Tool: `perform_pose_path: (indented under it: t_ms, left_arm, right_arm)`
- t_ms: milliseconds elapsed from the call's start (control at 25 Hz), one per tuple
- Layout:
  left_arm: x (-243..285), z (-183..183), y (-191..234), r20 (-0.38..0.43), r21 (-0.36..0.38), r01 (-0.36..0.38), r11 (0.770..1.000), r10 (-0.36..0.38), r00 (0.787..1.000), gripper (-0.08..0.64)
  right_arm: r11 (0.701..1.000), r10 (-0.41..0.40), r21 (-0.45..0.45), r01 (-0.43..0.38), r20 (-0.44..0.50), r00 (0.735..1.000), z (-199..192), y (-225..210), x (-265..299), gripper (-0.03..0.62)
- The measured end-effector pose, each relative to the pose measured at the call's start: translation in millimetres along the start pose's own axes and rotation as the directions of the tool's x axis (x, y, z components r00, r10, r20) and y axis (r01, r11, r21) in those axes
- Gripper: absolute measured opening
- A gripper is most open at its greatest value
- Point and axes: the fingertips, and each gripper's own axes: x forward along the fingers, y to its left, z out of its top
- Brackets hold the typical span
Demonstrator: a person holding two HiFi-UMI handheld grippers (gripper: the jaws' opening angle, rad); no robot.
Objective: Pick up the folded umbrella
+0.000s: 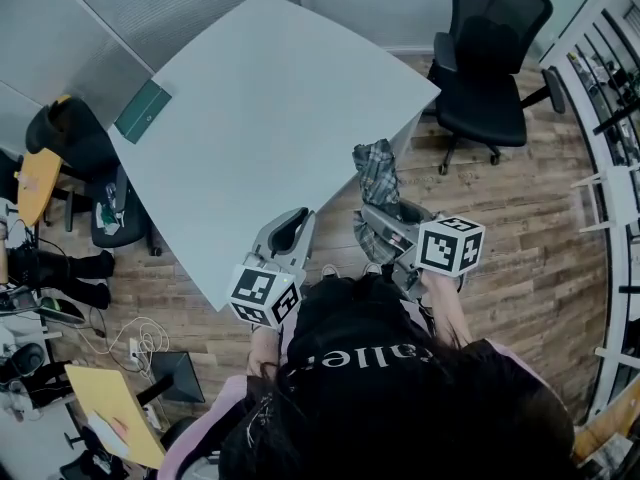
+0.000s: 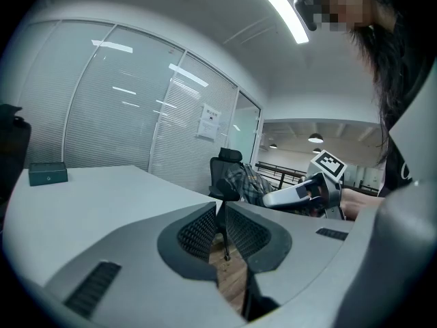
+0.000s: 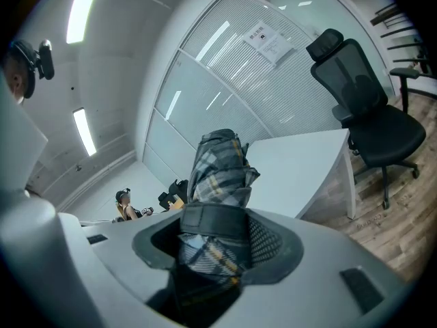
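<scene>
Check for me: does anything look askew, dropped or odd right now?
Nothing stands out. The folded umbrella is clamped in the right gripper, held beside the table rather than on it. The left gripper is shut with nothing in it. A green box lies flat near the table's edge.

Floor: wooden floor (image 1: 545,248), showing from 2 to 5 o'clock.
Table: big pale grey table (image 1: 260,118) at centre, with a small green box (image 1: 143,111) on it toward 10 o'clock.
Seating: black office chair (image 1: 490,58) at 1 o'clock.
Walls: glass partition (image 2: 123,108) with shut blinds.
Light: ceiling strip light (image 2: 276,9), lit.
Shelving: white rack (image 1: 610,98) at 3 o'clock.
</scene>
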Motion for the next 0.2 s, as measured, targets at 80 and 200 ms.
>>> perform_pose_path:
  t_ms: [80, 200]
  left_arm:
    - [-5.0, -1.6, 4.8, 0.001, -0.001, -0.002, 1.0, 0.002, 1.0, 0.057]
    - [-8.9, -2.1, 9.7, 0.001, -0.004, -0.003, 1.0, 0.003, 1.0, 0.057]
  right_arm:
    - [1.0, 0.001, -0.004, -0.001, -0.004, 1.0, -4.0, 4.0, 4.2, 0.236]
    - [1.0, 0.001, -0.006, -0.001, -0.009, 1.0, -6.7, 7.9, 9.0, 0.236]
